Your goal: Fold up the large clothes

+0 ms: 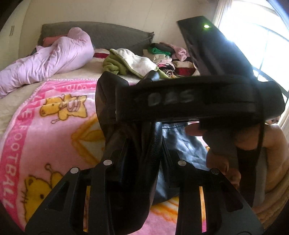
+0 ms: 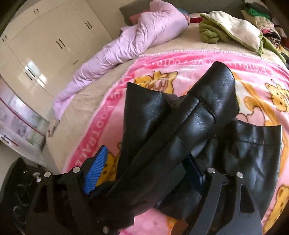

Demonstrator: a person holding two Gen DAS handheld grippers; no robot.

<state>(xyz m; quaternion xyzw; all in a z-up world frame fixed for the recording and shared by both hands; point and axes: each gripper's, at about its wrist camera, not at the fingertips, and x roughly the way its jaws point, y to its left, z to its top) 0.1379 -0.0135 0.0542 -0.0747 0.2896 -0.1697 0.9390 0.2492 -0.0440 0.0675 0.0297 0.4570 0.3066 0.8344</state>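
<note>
You are working in a home bedroom: a bed [image 2: 86, 101] with a grey headboard [image 1: 101, 34] fills the view, spread with a pink cartoon-bear blanket [image 1: 59, 112] and a crumpled lilac duvet [image 1: 54, 56]. Stacks of folded clothes [image 1: 168, 57] sit at the head, beside a bright window [image 1: 256, 39]. Cream wardrobe doors [image 2: 54, 36] line the wall.

A bed [image 1: 10, 112] with a grey headboard [image 1: 108, 34] and pink cartoon blanket [image 2: 180, 63] stands against a cream wall [image 1: 126, 12], glossy cream wardrobes [image 2: 54, 41] at one side and a bright window [image 1: 256, 27] at the other.
</note>
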